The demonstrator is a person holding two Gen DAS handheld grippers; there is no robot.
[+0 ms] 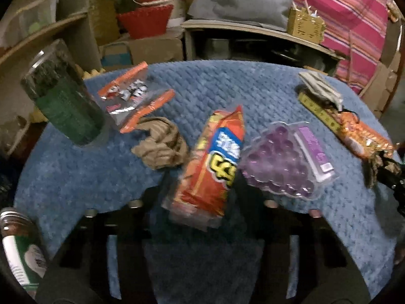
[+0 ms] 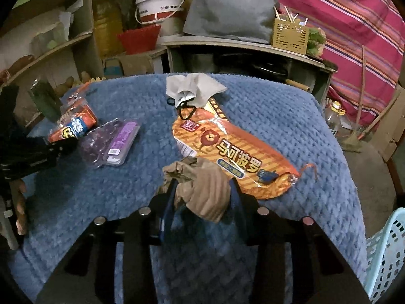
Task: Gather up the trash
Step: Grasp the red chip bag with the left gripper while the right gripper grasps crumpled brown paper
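While the left claw (image 1: 202, 192) clamps the orange snack bag (image 1: 212, 162) mid-surface, the right claw (image 2: 202, 197) clamps crumpled brown paper (image 2: 202, 190) near the lion-print wrapper (image 2: 235, 149) on the blue blanket (image 2: 278, 116).

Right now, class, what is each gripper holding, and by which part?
Left gripper: the snack bag, by its lower end. Right gripper: the crumpled brown paper, around its middle.

Red snack bag (image 1: 211, 167) tilted, crumpled brown paper (image 2: 200, 190) on blue cloth (image 2: 278, 116)
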